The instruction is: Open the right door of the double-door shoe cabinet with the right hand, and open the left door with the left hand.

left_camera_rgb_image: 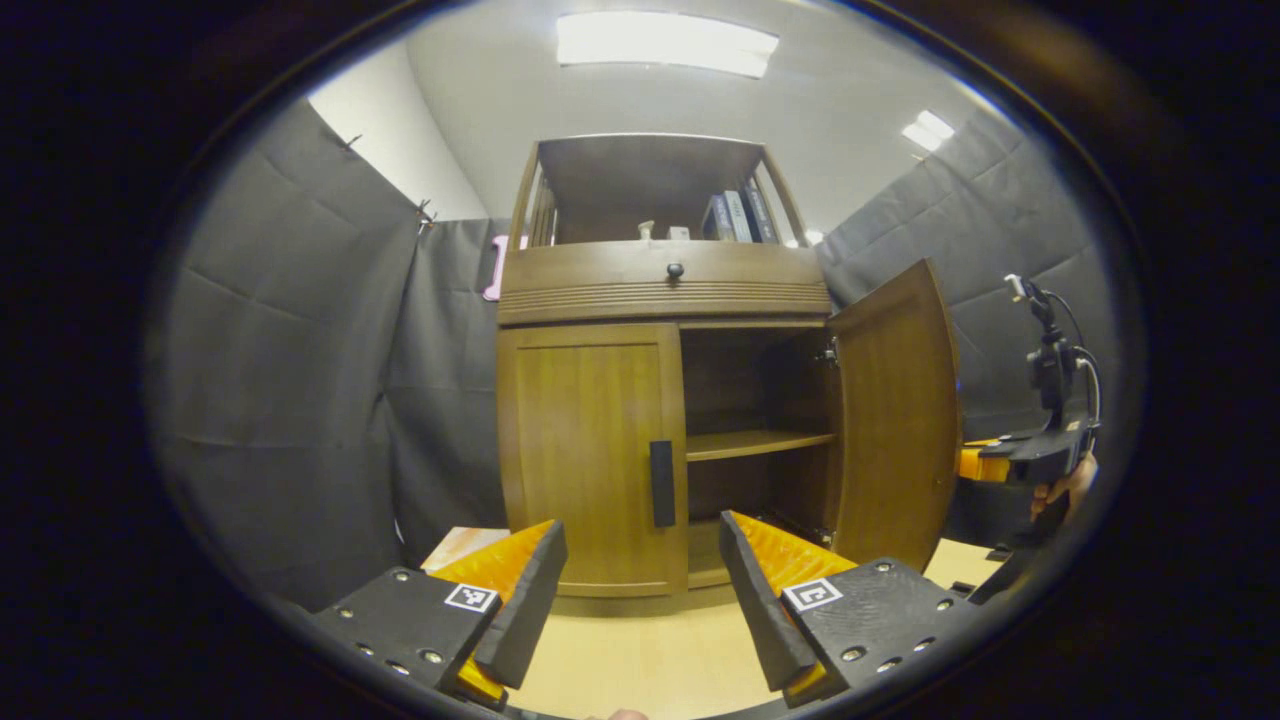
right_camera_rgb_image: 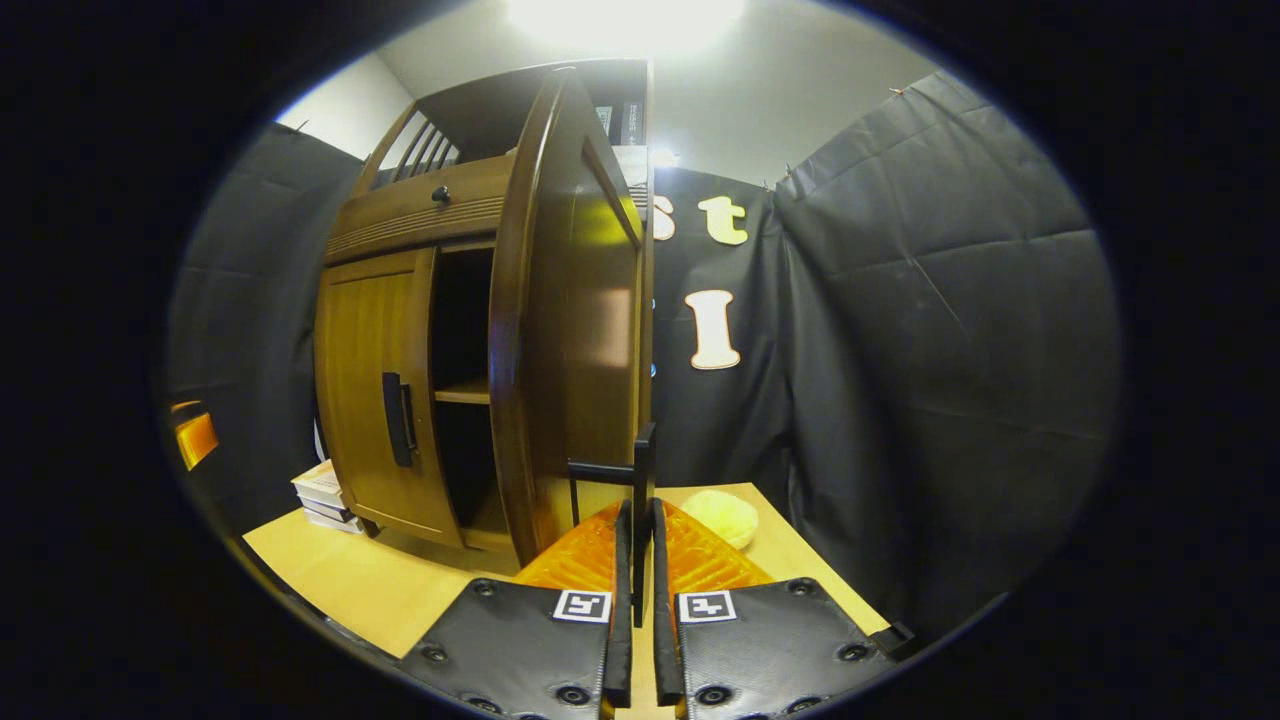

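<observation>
A brown wooden double-door shoe cabinet stands on a pale wooden tabletop inside a booth hung with dark quilted cloth. Its right door is swung wide open, showing a bare inner shelf, while its left door sits flush and closed, the dark vertical bar handle on that door untouched.

In the left gripper view, the left gripper hangs low in front of the cabinet, its two fingers spread well apart and holding nothing, pointed roughly at the closed door's handle but well short of it. At the far right of that view a person's hand grips the other tool beside the open door's outer edge.

In the right gripper view, the right gripper has its fingers drawn together on the thin black handle of the right door, which rises upright between them (the handle's bracket runs back to the door's edge). The open door looms edge-on just ahead.

A small dark round knob marks the drawer band above the doors, and a few upright books stand on the cabinet's open top shelf. A short stack of books lies on the tabletop beside the cabinet's left side, and a pale yellow rounded object rests on the tabletop near the right gripper's fingertips.
</observation>
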`<state>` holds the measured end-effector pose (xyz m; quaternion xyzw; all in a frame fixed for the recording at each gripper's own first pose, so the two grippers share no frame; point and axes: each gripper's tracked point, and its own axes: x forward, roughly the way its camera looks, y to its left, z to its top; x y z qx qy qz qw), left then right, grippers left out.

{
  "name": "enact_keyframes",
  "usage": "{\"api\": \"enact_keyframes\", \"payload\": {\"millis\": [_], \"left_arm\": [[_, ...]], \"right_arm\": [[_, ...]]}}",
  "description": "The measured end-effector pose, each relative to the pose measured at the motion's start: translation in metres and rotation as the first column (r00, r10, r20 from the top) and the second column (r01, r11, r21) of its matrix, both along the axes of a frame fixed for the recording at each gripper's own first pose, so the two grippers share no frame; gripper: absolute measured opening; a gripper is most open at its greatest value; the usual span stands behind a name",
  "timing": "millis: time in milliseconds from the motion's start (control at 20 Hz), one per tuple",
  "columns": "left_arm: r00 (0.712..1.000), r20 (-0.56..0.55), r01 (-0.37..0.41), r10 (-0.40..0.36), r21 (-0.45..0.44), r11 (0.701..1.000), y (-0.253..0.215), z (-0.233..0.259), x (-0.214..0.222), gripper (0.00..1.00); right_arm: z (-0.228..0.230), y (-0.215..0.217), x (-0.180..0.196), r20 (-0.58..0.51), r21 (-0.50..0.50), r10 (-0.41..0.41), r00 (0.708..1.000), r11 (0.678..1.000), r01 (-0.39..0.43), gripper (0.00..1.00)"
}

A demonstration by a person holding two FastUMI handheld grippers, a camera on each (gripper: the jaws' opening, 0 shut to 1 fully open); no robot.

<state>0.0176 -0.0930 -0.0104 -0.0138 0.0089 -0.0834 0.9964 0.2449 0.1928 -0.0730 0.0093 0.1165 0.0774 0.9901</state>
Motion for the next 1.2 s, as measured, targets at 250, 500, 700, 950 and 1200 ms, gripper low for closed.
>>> {"api": "enact_keyframes", "payload": {"millis": [250, 500, 700, 950, 1200], "left_arm": [[1.0, -0.006, 0.03, -0.03, 0.01, 1.0, -0.013, -0.007, 0.018, 0.89], [0.999, -0.01, 0.051, -0.051, 0.019, 0.999, -0.025, -0.013, 0.05, 0.89], [0.998, -0.006, 0.068, -0.068, 0.027, 0.997, -0.032, -0.016, 0.076, 0.89], [0.997, -0.008, 0.075, -0.075, 0.039, 0.996, -0.036, -0.026, 0.107, 0.89], [0.998, -0.017, 0.062, -0.061, 0.053, 0.997, -0.042, -0.037, 0.143, 0.89]], "right_arm": [[-0.002, -0.014, 0.004, -0.002, 0.009, -0.035, 0.999, 0.999, 0.035, 0.04], [0.001, -0.02, 0.004, 0.001, 0.002, -0.041, 0.999, 0.999, 0.041, 0.0], [0.006, -0.027, -0.002, 0.006, 0.006, -0.067, 0.998, 0.998, 0.067, 0.04], [0.02, -0.058, -0.017, 0.033, -0.012, -0.143, 0.989, 0.99, 0.143, 0.0], [0.044, -0.053, -0.032, 0.074, -0.003, -0.105, 0.992, 0.994, 0.105, 0.19]]}}
